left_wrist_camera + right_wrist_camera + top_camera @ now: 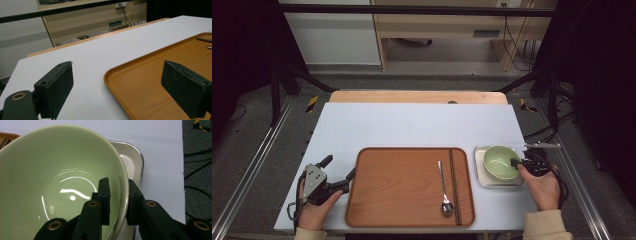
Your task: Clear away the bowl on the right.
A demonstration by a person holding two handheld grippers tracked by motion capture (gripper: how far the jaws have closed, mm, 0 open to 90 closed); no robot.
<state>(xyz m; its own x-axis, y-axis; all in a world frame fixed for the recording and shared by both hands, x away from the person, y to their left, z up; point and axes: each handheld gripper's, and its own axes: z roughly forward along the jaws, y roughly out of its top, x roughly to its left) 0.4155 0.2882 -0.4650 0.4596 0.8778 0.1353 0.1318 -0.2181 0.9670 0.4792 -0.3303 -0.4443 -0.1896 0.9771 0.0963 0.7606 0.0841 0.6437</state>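
Right gripper (118,202) is clamped on the rim of the green bowl (500,162), one jaw inside and one outside the wall. That bowl sits in a small white dish (480,177) with a metal edge, near the table's (412,125) right edge, just beside the wooden tray (402,185). Over at the tray's left edge, the left gripper (339,172) has its jaws spread wide with nothing between them, one over the table and one over the tray corner. A spoon (444,190) and dark chopsticks (455,185) lie on the tray's right side.

Even overhead light, dark surroundings, glare inside the green bowl (62,185)
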